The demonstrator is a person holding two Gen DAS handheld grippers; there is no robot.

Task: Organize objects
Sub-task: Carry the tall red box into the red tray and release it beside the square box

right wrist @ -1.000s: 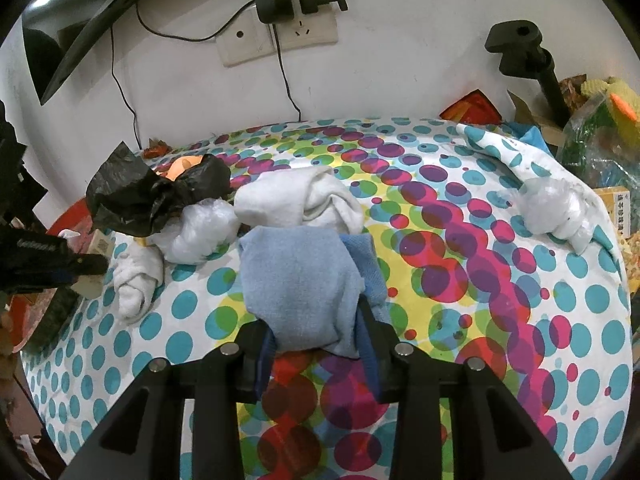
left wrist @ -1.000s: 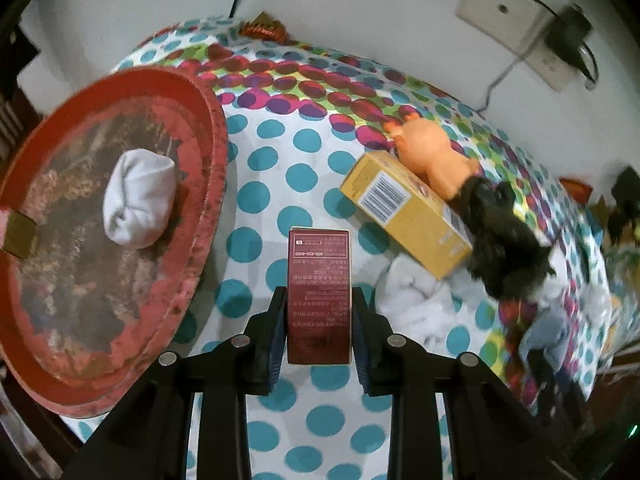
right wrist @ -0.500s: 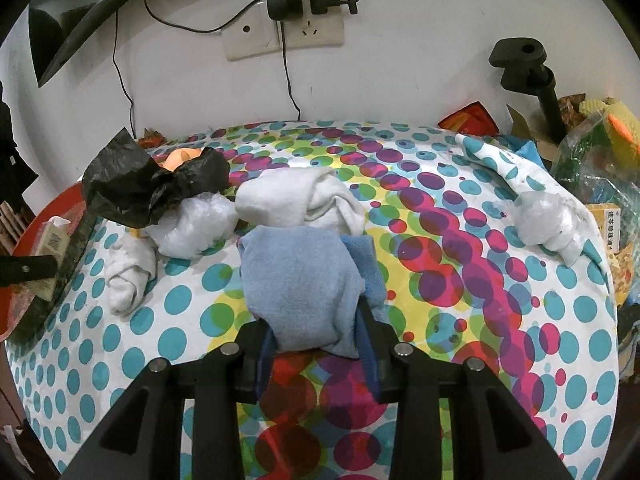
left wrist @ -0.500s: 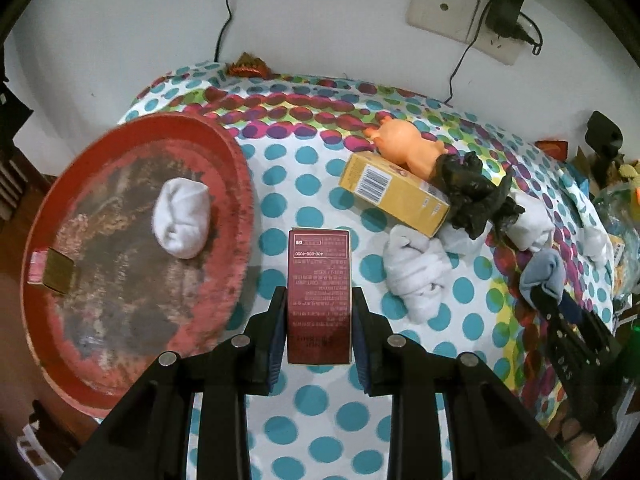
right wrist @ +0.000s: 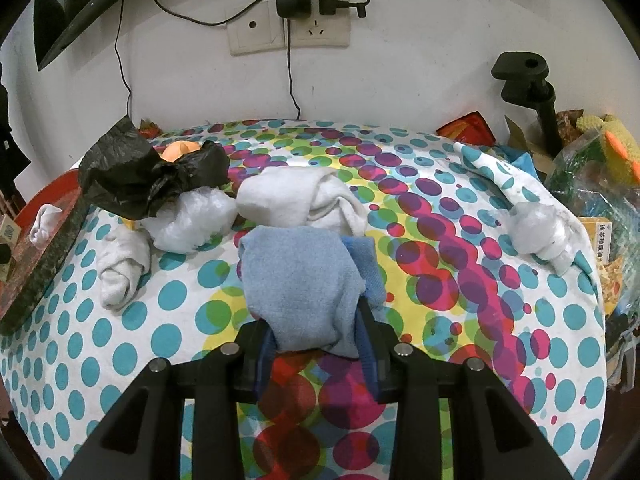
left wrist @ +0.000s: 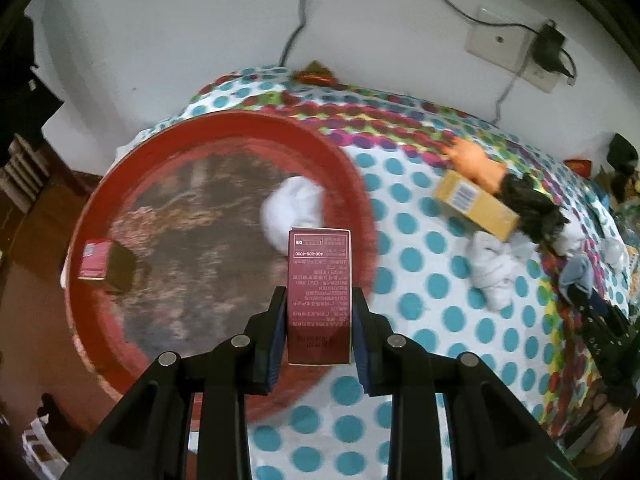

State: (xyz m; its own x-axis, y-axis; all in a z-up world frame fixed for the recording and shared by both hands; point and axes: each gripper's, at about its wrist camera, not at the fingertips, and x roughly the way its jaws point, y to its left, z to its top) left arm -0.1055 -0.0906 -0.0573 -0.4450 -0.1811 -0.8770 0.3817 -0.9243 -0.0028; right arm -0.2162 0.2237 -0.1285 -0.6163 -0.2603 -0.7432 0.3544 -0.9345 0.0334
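Note:
My left gripper (left wrist: 319,326) is shut on a dark red carton (left wrist: 319,292) and holds it over the right rim of the round red tray (left wrist: 100,200). In the tray lie a white rolled sock (left wrist: 292,210) and a small red and brown box (left wrist: 106,266). My right gripper (right wrist: 316,340) is shut on a light blue rolled sock (right wrist: 300,280) above the dotted tablecloth (right wrist: 460,360). The tray's edge shows at the left of the right wrist view (right wrist: 44,264).
On the cloth lie a yellow box (left wrist: 474,204), an orange toy (left wrist: 474,158), a black plastic bag (right wrist: 148,176), white rolled socks (right wrist: 300,200) (right wrist: 120,264) and clear plastic wads (right wrist: 196,220) (right wrist: 540,232). A black clamp stand (right wrist: 532,92) and clutter stand at right. Wall sockets with cables are behind.
My left gripper has carried the red carton leftward, from over the cloth to over the tray's rim. The right gripper with the blue sock has barely moved.

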